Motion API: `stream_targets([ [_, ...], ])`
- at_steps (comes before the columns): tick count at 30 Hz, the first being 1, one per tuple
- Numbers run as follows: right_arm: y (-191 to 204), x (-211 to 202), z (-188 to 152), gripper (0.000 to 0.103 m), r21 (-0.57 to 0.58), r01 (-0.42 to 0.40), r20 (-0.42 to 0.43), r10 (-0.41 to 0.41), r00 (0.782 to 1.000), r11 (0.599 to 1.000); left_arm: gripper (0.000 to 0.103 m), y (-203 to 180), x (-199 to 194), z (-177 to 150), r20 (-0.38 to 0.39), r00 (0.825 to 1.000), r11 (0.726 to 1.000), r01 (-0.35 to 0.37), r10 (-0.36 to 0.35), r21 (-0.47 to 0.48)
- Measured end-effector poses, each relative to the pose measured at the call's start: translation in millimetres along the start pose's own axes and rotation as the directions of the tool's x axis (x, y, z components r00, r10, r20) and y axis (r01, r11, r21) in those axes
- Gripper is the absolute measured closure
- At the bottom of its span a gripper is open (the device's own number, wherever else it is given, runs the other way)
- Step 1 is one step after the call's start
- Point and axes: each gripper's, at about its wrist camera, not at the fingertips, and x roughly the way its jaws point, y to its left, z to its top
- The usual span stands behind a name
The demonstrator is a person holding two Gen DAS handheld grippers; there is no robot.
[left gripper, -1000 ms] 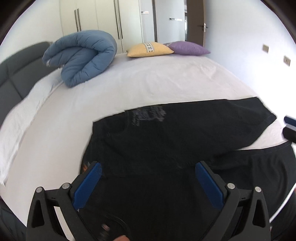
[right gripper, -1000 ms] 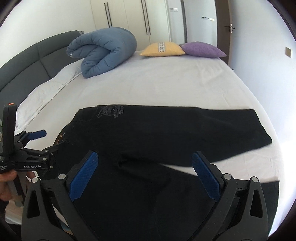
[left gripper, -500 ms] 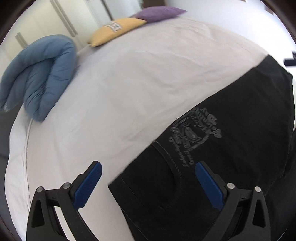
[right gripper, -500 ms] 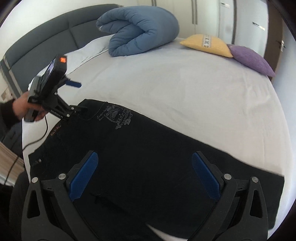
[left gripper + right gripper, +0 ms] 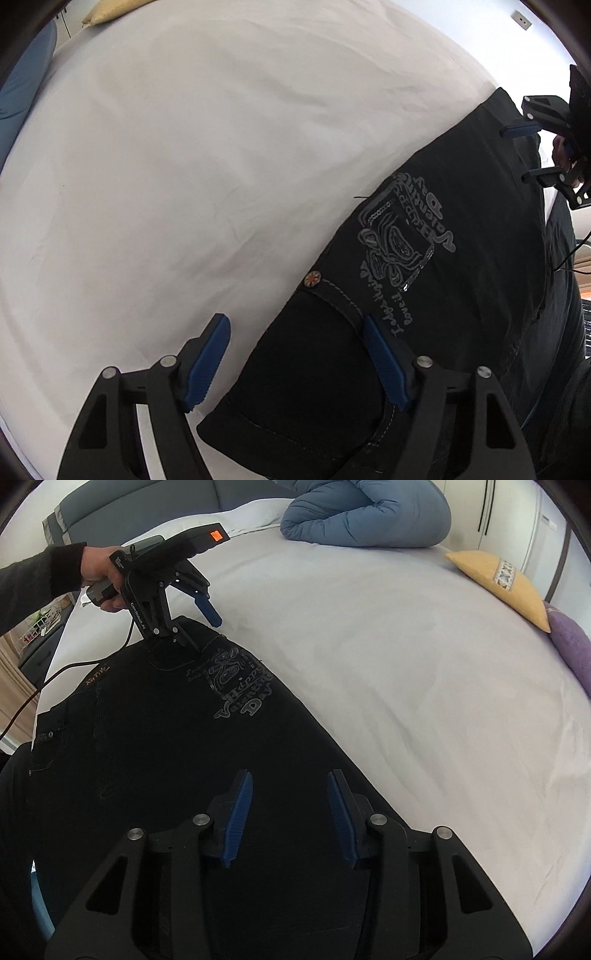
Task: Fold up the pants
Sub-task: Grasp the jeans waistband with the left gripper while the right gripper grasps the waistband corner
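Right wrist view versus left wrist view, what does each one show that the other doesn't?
Only the right wrist view shows the purple pillow, the grey headboard and the person's left hand holding the left gripper. Only the left wrist view shows the copper rivet on the pocket. Both show the black pants, their printed logo, the white bed sheet and the yellow pillow.

Readable lettering on the pants and one gripper

The black pants carry a grey print reading "Happy Valentine Day" and a small orange waistband label, "NuTiY"; the left gripper body reads "GenRobot.AI"; its orange display is illegible.
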Motion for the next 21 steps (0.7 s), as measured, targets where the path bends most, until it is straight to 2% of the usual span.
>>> stream_targets([
  [2, 2.3, -2.5, 1.1, 0.062, -0.015, 0.004, -0.003, -0.004, 1.0, 1.0, 0.027, 9.0, 1.6, -0.3, -0.008, 0.999, 0.999, 0.032, -0.032, -0.018],
  [3, 2.0, 0.8, 1.8, 0.062, -0.023, 0.005, -0.007, -0.006, 1.0, 1.0, 0.031, 11.8, 1.6, -1.1, -0.008, 0.999, 0.998, 0.05, -0.05, -0.024],
  [5, 1.6, 5.9, 5.7, 0.063, -0.036, 0.012, -0.015, -0.012, 1.0, 0.999, 0.048, 14.8, 0.3, -3.5, -0.005, 0.996, 0.996, 0.085, -0.085, -0.023],
  [7, 1.4, 6.9, 9.4, 0.07, -0.049, 0.02, -0.019, -0.021, 1.0, 0.999, 0.082, 16.4, -1.1, -6.5, 0.004, 0.999, 0.998, 0.054, -0.054, -0.03],
  [9, 1.4, 9.1, 13.8, 0.071, -0.057, 0.03, -0.02, -0.032, 0.999, 0.998, 0.084, 22.5, -0.8, -5.0, 0.023, 1.0, 0.999, 0.022, -0.021, -0.043],
  [13, -1.6, 15.7, 25.1, 0.072, -0.071, 0.033, -0.023, -0.035, 0.999, 0.997, 0.096, 0.2, -6.5, -20.6, 0.075, 0.994, 0.996, -0.083, 0.082, 0.015],
  [16, -5.2, 21.2, 32.4, 0.072, -0.08, 0.021, -0.041, -0.025, 0.999, 0.997, 0.098, -16.8, -23.7, -31.3, 0.162, 0.97, 0.981, -0.191, 0.183, 0.039],
  [21, -0.4, 37.0, 50.1, 0.072, -0.111, -0.001, -0.072, -0.007, 0.997, 0.994, 0.098, -51.9, -52.1, -56.7, 0.266, 0.935, 0.963, -0.261, 0.235, 0.068],
])
